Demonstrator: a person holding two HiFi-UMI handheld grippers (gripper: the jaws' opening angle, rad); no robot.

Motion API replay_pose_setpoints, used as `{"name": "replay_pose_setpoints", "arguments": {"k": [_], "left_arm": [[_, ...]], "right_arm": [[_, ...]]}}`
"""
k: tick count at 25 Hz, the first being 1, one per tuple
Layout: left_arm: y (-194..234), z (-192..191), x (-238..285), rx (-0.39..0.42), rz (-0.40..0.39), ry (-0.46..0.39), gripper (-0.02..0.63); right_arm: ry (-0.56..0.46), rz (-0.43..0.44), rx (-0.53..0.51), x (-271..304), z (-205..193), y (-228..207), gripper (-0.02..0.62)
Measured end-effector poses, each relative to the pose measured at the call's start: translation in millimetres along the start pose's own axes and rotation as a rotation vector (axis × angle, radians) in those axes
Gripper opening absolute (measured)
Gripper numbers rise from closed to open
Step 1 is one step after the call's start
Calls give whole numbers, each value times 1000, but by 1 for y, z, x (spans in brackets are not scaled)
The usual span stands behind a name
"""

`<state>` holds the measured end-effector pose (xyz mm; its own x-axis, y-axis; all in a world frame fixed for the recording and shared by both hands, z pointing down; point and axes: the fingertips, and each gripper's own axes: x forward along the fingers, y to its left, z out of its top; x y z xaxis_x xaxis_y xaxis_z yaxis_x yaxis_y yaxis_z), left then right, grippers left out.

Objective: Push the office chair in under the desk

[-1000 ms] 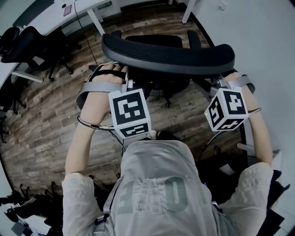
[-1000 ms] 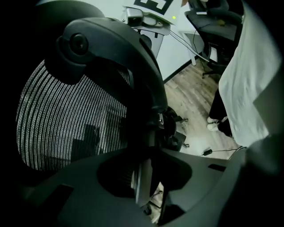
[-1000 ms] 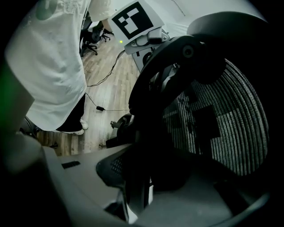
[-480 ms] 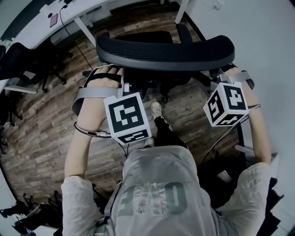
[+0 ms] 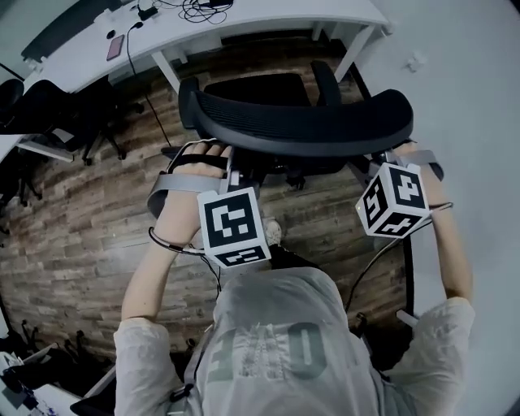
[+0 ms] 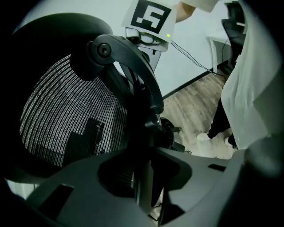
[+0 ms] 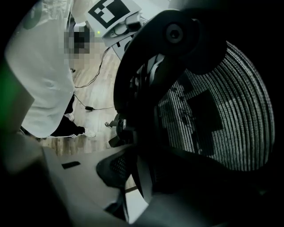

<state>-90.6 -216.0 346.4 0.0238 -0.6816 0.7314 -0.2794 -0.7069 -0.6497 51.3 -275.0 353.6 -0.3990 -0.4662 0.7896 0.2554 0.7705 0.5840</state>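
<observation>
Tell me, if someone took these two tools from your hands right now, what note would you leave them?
Left gripper: jaws closed on the back frame of the office chair, behind the mesh.
Right gripper: the same, on the frame's other side.
Chair: faces the desk, with the seat close to the desk edge but not under it.
Done: chair gripped from behind.
Left: push it forward until the seat goes under the desk, then let go.
</observation>
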Motion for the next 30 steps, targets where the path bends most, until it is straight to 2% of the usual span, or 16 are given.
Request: {"name": "replay_pose_setpoints", "arguments": {"k": [5, 10, 18, 25, 30], "left_arm": [[47, 4, 38, -31, 48, 32, 114], [82, -6, 70, -51, 48, 77, 114], [137, -29, 113, -30, 70, 163, 115], [189, -51, 149, -2, 86, 179, 118], [233, -69, 194, 4, 90, 183, 120]], "right_arm": [[-2, -22, -26, 33, -19, -54, 101], [-16, -13, -47, 63, -23, -91, 101], [-26, -42, -58, 104, -18, -144, 103], [-46, -55, -47, 137, -11, -194, 103], [-57, -37, -37, 180, -12, -240, 103]]}}
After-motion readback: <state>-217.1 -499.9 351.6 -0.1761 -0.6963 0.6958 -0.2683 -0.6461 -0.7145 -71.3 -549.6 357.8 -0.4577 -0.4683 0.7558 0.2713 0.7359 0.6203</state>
